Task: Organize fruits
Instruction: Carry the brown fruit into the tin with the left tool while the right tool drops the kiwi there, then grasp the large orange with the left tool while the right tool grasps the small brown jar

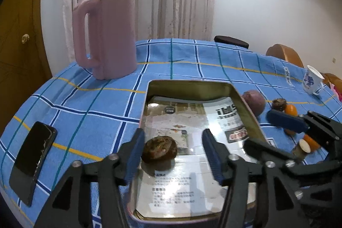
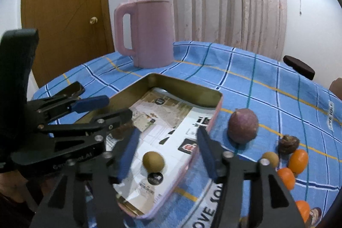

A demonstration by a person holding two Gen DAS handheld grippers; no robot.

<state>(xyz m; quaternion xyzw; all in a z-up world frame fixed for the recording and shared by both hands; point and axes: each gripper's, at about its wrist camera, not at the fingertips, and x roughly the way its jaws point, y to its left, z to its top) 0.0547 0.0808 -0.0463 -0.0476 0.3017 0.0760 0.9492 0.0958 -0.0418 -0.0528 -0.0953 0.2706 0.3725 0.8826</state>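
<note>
A shallow metal tin (image 1: 192, 83) (image 2: 186, 89) lined with printed paper lies on the blue checked tablecloth. My left gripper (image 1: 173, 153) is open over the tin, and a dark brown wrinkled fruit (image 1: 159, 149) sits on the paper between its fingers, close to the left finger. My right gripper (image 2: 168, 153) is open over the tin, and a small olive-brown round fruit (image 2: 153, 161) lies in the tin between its fingers. Right of the tin lie a purple round fruit (image 2: 242, 126) (image 1: 254, 103), a dark brown fruit (image 2: 288, 143) (image 1: 279, 104), another olive fruit (image 2: 270, 158) and several orange kumquats (image 2: 298, 160).
A tall pink jug (image 1: 106, 35) (image 2: 147, 33) stands behind the tin. A black phone (image 1: 34, 160) lies at the table's left edge. A white and blue cup (image 1: 311, 80) stands at the far right. Curtains, a wooden door (image 2: 64, 14) and chairs surround the table.
</note>
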